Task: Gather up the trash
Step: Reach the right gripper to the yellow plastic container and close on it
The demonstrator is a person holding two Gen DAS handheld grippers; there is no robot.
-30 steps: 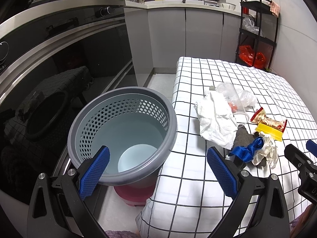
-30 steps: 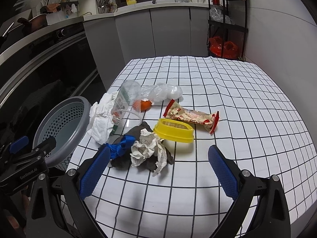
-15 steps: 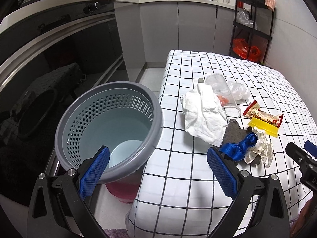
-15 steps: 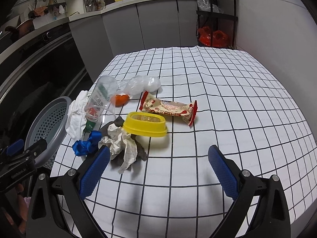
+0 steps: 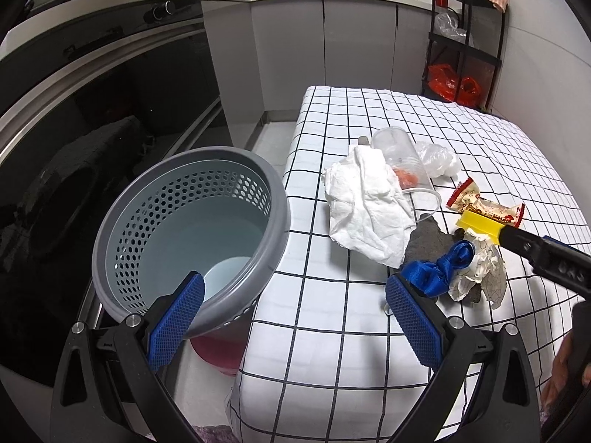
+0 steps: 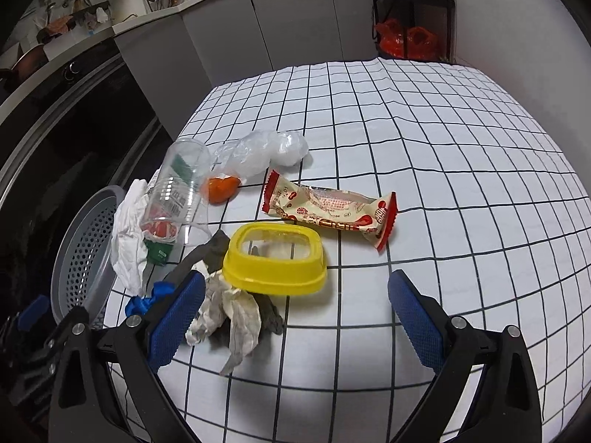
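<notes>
While the left wrist view looks down into the grey perforated basket [image 5: 188, 229], whose floor holds only a pale round disc [image 5: 229, 277], the right wrist view shows just a slice of that basket at its left edge and spreads the trash out instead. The left gripper [image 5: 293, 323] hangs with its blue pads wide apart and nothing between them, over the gap where the basket's rim meets the table edge. The right gripper [image 6: 295, 319] is likewise spread and empty, low over the checked tablecloth [image 6: 443, 170], its left pad touching or just in front of the crumpled paper [image 6: 229, 317]. Only this view shows the yellow lid [image 6: 277, 258] in full, lying on that paper, with the snack wrapper [image 6: 328, 212] just behind it. A white tissue [image 5: 369, 206], clear cup [image 6: 177, 192] and blue ribbon [image 5: 436, 269] crowd the table's basket side; the cloth to the right lies bare.
</notes>
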